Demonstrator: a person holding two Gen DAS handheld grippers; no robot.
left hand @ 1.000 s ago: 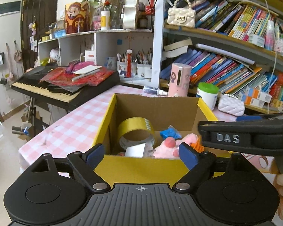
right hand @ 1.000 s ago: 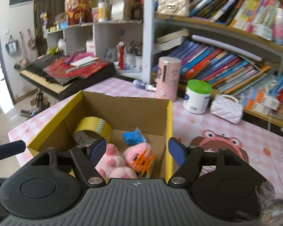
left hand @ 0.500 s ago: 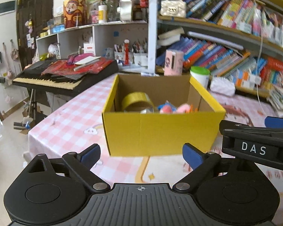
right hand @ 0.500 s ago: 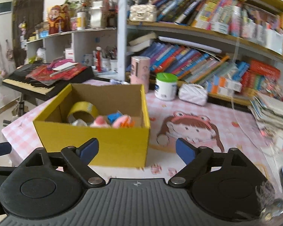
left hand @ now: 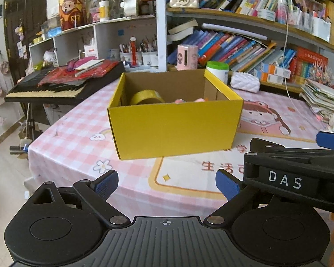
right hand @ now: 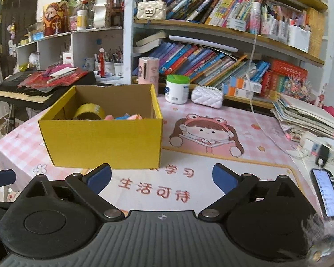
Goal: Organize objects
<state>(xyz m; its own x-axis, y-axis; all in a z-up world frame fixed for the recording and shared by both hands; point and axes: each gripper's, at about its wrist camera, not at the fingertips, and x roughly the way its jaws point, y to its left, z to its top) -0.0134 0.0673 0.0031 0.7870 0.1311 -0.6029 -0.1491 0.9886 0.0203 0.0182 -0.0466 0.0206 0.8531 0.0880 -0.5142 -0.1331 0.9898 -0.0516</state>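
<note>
Both tools, left (left hand: 166,183) and right (right hand: 162,175), gape empty; yellow box (right hand: 100,141) wall hides most contents.

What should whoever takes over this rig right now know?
Left gripper: open, empty. Right gripper: jaws just opened, nothing between them.
Both sit short of the yellow cardboard box on the pink checked tablecloth.
Done: yellow tape roll and pink plush toy are inside the box.
Left, possibly: green-lidded white tub, quilted white purse.
</note>
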